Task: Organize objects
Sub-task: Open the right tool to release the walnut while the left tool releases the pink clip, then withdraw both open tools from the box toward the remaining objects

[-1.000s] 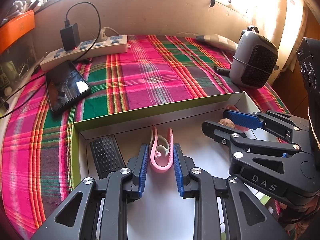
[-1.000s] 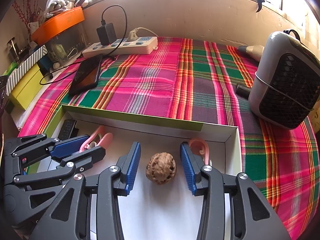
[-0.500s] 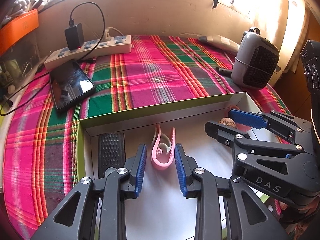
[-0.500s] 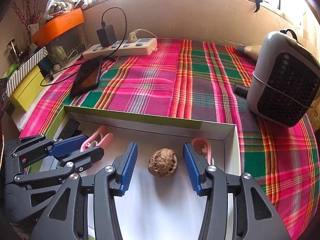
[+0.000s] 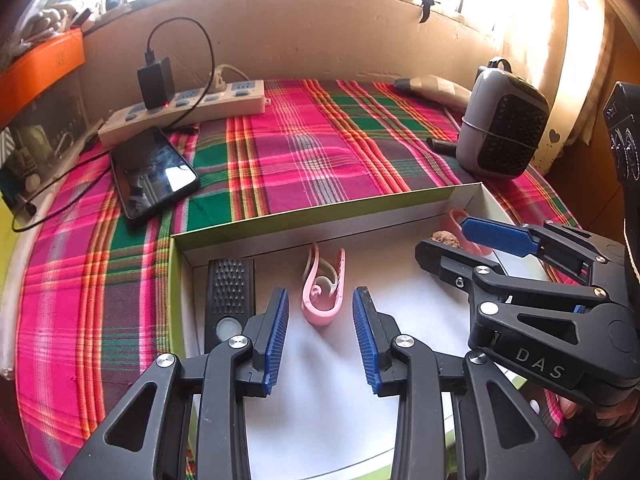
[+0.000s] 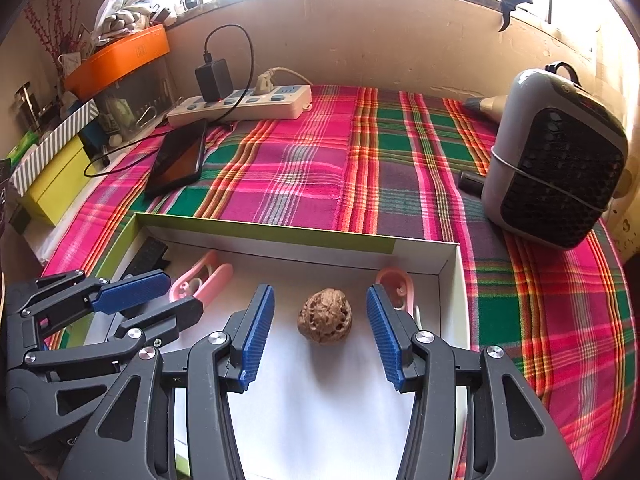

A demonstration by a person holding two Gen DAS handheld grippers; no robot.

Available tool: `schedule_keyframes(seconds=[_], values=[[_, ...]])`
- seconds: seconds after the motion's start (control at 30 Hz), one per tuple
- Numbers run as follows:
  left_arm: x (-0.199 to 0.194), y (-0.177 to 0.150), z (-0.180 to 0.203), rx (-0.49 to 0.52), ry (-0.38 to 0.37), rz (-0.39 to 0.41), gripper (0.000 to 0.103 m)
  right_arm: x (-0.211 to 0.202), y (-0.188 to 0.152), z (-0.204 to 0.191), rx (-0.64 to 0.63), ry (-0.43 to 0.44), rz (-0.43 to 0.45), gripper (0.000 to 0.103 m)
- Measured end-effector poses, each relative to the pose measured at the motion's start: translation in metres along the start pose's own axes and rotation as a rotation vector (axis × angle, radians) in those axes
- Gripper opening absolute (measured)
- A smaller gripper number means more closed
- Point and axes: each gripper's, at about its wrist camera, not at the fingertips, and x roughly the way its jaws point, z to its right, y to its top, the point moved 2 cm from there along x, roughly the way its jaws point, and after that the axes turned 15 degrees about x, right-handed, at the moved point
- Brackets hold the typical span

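Down at the frame's bottom, our left gripper (image 5: 320, 334) is opening, the pink clip (image 5: 323, 294) lying free just beyond its pads. Our right gripper (image 6: 320, 334) stands wide around the walnut (image 6: 325, 316) (no pad touches it). Both rest low-centre in the white box (image 6: 448, 264); farther up lies the plaid cloth (image 6: 320, 168).

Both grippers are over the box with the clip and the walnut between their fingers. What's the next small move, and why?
Probably lift both grippers straight up and clear. The pink clip lies loose in the box between the left gripper, whose jaws are opening. The walnut rests untouched inside the open right gripper.
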Motion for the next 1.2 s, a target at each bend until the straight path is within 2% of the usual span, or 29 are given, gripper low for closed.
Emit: schedule_keyframes(seconds=[0.57,1.2], values=[[-0.043,-0.019,0.009,-0.002,0.04,0.066,0.031,-0.034,-0.016,0.001,0.024,0.003,0.066,0.05],[-0.073,-0.049,0.026,0.021,0.072,0.096,0.031,-0.075,-0.051,0.0,0.031,0.009,0.127,0.05]])
